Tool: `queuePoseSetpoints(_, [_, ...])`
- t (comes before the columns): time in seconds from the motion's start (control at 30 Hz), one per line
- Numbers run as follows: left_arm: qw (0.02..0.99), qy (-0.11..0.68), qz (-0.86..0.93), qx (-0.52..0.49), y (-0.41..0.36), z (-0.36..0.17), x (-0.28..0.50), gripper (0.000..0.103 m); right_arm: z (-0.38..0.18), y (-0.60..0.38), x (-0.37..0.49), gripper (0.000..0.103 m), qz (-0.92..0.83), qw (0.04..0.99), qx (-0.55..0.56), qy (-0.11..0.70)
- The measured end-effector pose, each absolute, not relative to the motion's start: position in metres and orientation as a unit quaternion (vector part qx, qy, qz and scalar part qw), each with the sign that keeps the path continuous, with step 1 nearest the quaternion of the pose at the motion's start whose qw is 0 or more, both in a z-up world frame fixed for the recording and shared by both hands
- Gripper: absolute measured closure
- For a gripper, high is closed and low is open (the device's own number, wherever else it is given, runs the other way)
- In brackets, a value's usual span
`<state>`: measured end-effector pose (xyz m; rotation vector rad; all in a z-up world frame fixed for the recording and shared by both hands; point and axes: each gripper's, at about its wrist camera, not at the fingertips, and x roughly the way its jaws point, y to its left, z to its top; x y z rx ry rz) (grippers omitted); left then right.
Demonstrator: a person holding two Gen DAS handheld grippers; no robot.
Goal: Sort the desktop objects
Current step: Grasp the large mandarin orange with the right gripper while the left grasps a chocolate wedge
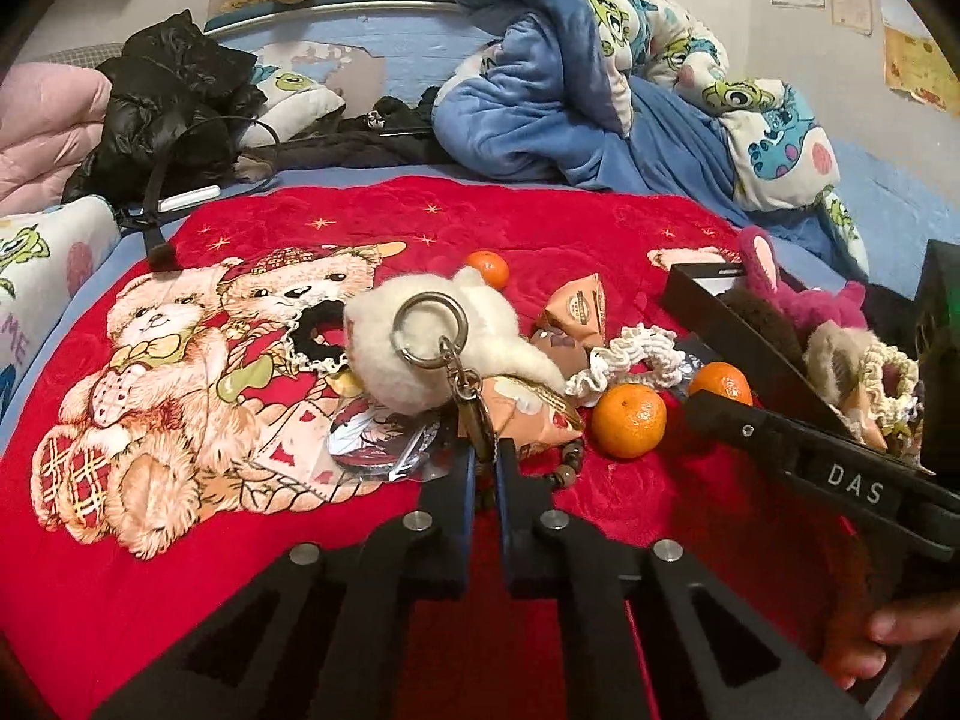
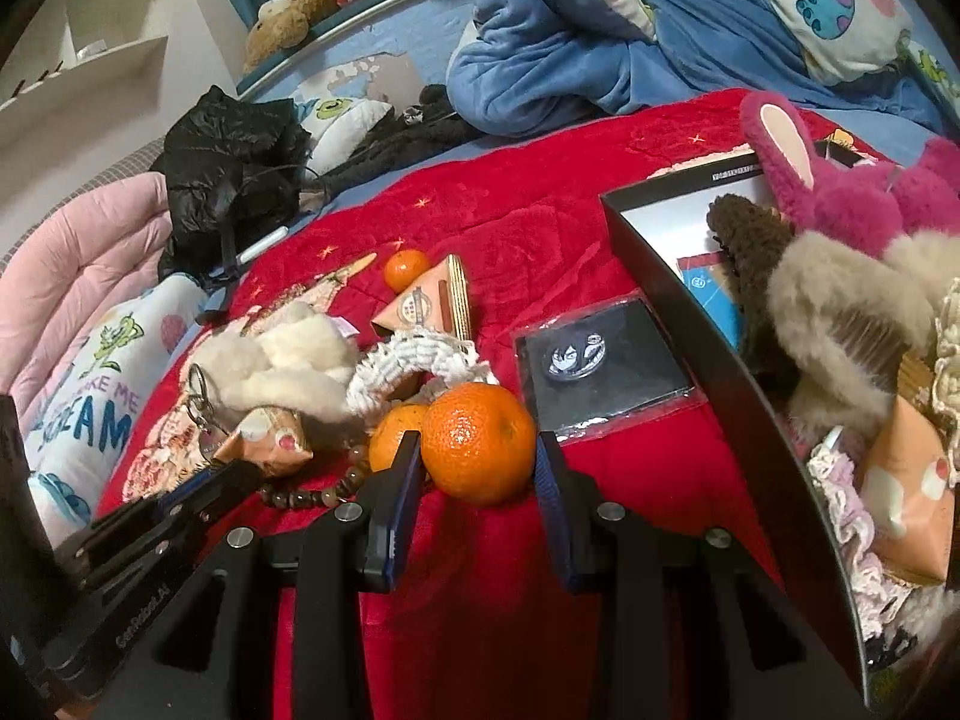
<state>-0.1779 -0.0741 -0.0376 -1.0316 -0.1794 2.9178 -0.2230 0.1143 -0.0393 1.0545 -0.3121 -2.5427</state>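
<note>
A white plush keychain (image 1: 384, 330) lies on the red bear-print blanket (image 1: 210, 540). Its metal clasp (image 1: 471, 414) runs down between the fingers of my left gripper (image 1: 483, 456), which is shut on it. My right gripper (image 2: 477, 438) is shut on a tangerine (image 2: 480, 456), blue pads against both its sides. A second tangerine (image 2: 393, 435) sits just behind the left finger, and a third (image 2: 405, 267) lies farther back. A black box (image 2: 660, 252) at the right holds a pink plush (image 2: 840, 192), fluffy hair pieces and snack packs.
Around the plush lie triangular snack packs (image 1: 576, 309), a white crocheted scrunchie (image 1: 630, 354), a bead bracelet (image 1: 567, 468), a black lace scrunchie (image 1: 318, 330) and a bagged badge card (image 2: 606, 366). A blue quilt (image 1: 570, 108) and a black jacket (image 1: 168, 96) are heaped behind.
</note>
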Motion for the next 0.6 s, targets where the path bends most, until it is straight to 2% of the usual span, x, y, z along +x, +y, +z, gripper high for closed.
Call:
queuePoseSetpoints(0.5, [0.008, -0.065, 0.950, -0.304, -0.082, -0.007, -0.129, 0.099, -0.019, 0.121, -0.206, 0.068, -0.902, 0.205, 0.355, -0.138])
queuePoseSetpoints(0.6, [0.005, -0.056, 0.951, -0.305, -0.076, -0.004, -0.109, 0.103, -0.014, 0.122, -0.201, 0.068, -0.902, 0.207, 0.350, -0.143])
